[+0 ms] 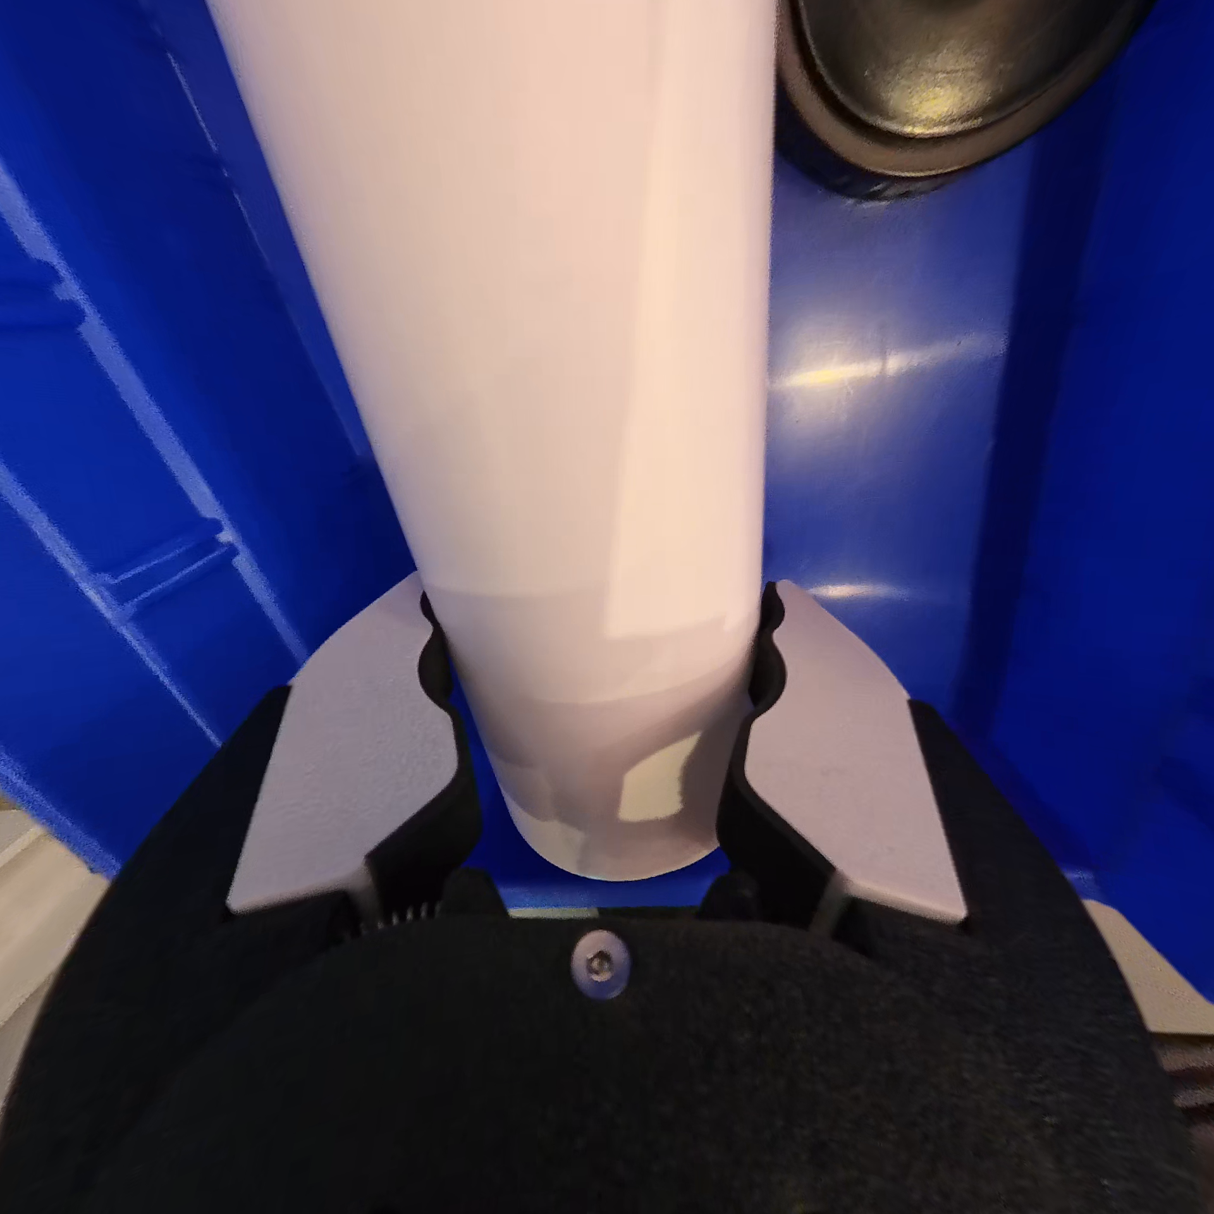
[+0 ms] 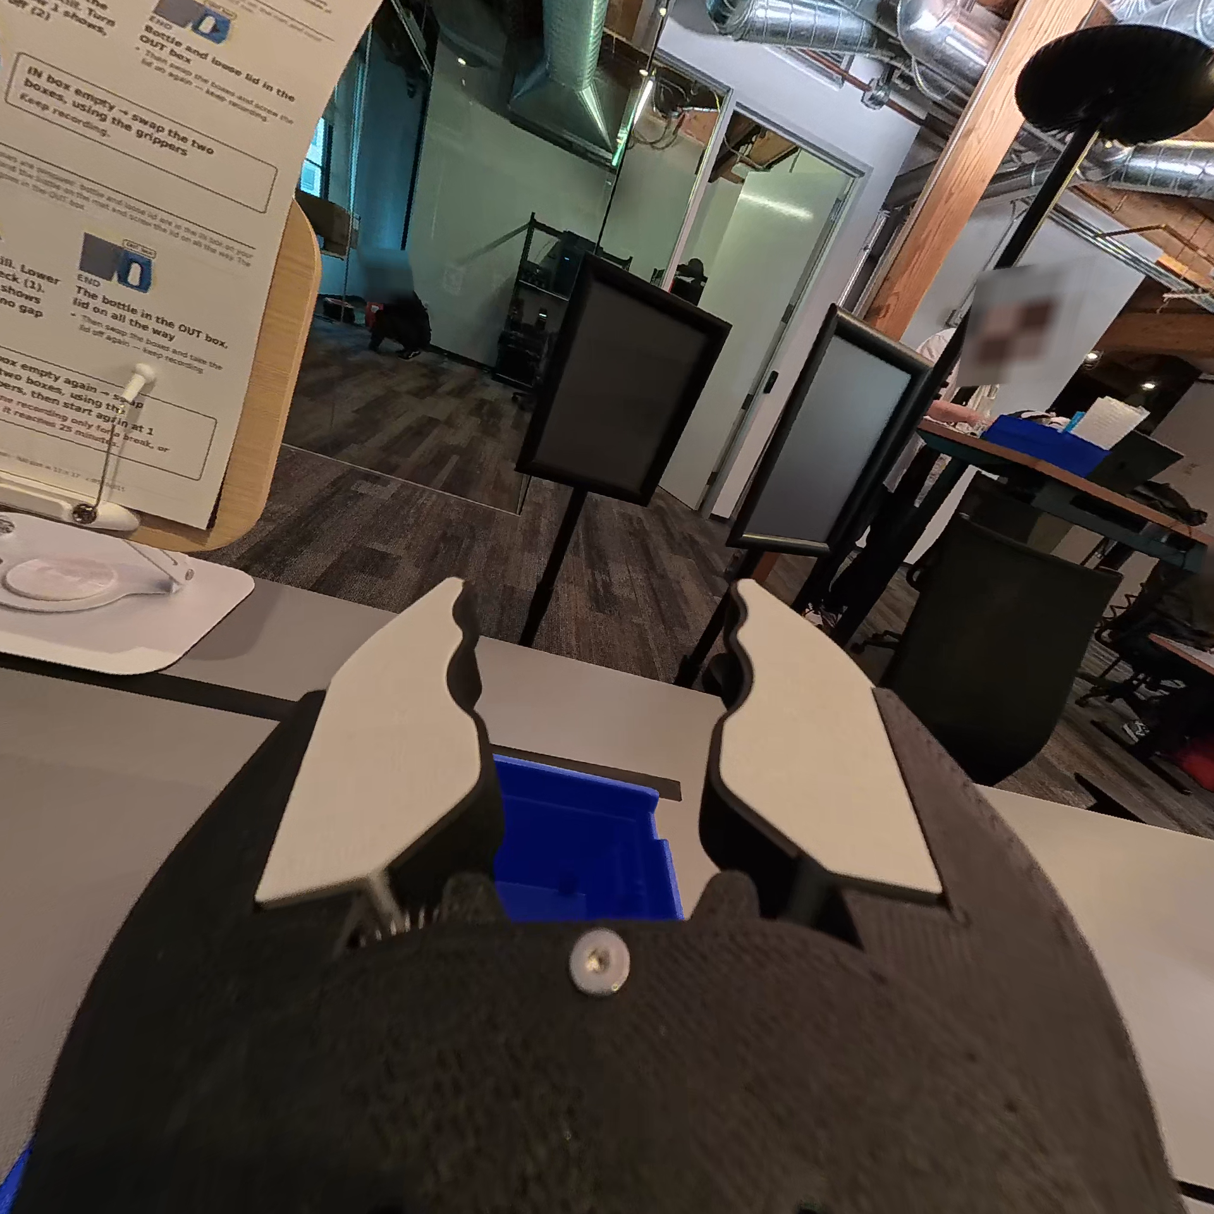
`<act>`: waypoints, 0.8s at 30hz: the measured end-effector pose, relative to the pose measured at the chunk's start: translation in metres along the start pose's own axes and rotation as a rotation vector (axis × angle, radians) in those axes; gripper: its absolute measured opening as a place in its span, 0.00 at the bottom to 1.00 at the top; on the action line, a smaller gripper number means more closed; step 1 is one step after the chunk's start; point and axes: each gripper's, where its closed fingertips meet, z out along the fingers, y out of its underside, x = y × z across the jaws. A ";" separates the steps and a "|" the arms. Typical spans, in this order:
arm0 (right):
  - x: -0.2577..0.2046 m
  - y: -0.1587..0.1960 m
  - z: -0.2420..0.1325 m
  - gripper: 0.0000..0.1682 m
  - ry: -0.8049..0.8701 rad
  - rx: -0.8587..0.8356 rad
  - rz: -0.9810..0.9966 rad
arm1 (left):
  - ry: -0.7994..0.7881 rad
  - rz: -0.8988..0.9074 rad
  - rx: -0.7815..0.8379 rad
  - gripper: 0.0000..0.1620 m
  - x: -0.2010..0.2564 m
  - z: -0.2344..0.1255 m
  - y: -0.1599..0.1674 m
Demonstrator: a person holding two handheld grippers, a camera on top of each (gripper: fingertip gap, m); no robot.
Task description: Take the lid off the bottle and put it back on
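In the left wrist view a pale pink bottle (image 1: 525, 368) lies lengthwise inside a blue bin (image 1: 920, 460), its rounded base towards the camera. My left gripper (image 1: 598, 630) is shut on the bottle's lower body, both black pads touching its sides. A dark round lid (image 1: 933, 79) with a metallic sheen lies in the bin's far right corner, beside the bottle. The bottle's top end is out of frame. In the right wrist view my right gripper (image 2: 598, 617) is open and empty, held above the grey table (image 2: 578, 683) over a second blue bin (image 2: 584, 847).
A white stand (image 2: 118, 591) with an instruction sheet (image 2: 131, 230) stands at the table's far left. Beyond the table's far edge are two black sign frames on poles (image 2: 624, 381), a dark chair (image 2: 998, 644) and another desk with a person.
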 end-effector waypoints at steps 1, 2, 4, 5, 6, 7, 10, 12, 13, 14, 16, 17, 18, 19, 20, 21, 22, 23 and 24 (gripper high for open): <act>-0.001 0.000 0.000 0.44 -0.003 -0.001 -0.003 | -0.005 0.005 0.010 0.56 -0.002 -0.001 0.000; -0.002 0.000 0.001 0.44 -0.006 -0.001 -0.007 | -0.004 0.005 0.025 0.56 -0.003 -0.003 -0.001; -0.005 0.001 0.001 0.44 -0.012 -0.003 -0.014 | 0.014 0.005 0.061 0.56 -0.002 -0.009 -0.004; -0.006 0.001 0.001 0.44 -0.015 -0.005 -0.016 | 0.020 0.004 0.079 0.56 -0.002 -0.013 -0.006; -0.007 0.001 0.002 0.44 -0.017 -0.006 -0.018 | 0.025 0.003 0.100 0.56 -0.003 -0.017 -0.008; -0.008 0.002 0.002 0.44 -0.020 -0.006 -0.019 | 0.029 0.003 0.125 0.56 -0.003 -0.022 -0.010; -0.010 0.002 0.003 0.44 -0.031 -0.008 -0.022 | 0.079 0.002 0.216 0.56 0.003 -0.041 -0.018; -0.010 0.003 0.003 0.44 -0.033 -0.009 -0.021 | 0.122 -0.003 0.308 0.56 0.006 -0.060 -0.027; -0.010 0.003 0.003 0.44 -0.035 -0.008 -0.019 | 0.137 -0.006 0.363 0.56 0.007 -0.071 -0.033; -0.010 0.003 0.004 0.44 -0.037 -0.008 -0.018 | 0.156 0.001 0.424 0.56 0.009 -0.083 -0.039; -0.011 0.003 0.004 0.44 -0.039 -0.007 -0.019 | 0.207 0.035 0.556 0.56 0.021 -0.112 -0.051; -0.012 0.003 0.004 0.44 -0.040 -0.007 -0.021 | 0.248 0.065 0.634 0.56 0.033 -0.129 -0.056; -0.013 0.003 0.005 0.44 -0.041 -0.007 -0.024 | 0.290 0.097 0.712 0.56 0.049 -0.147 -0.061; -0.014 0.003 0.005 0.44 -0.042 -0.008 -0.028 | 0.335 0.131 0.786 0.56 0.068 -0.164 -0.064; -0.015 0.003 0.006 0.44 -0.044 -0.008 -0.032 | 0.395 0.169 0.855 0.56 0.092 -0.180 -0.065; -0.016 0.004 0.006 0.43 -0.047 -0.009 -0.035 | 0.459 0.205 0.910 0.56 0.118 -0.193 -0.064; -0.019 0.003 0.006 0.44 -0.055 -0.006 -0.037 | 0.514 0.236 0.953 0.56 0.144 -0.200 -0.063; -0.022 0.001 0.005 0.44 -0.069 0.003 -0.038 | 0.558 0.271 0.987 0.56 0.170 -0.203 -0.061; -0.028 -0.001 0.004 0.44 -0.089 0.017 -0.039 | 0.591 0.310 1.010 0.56 0.196 -0.201 -0.059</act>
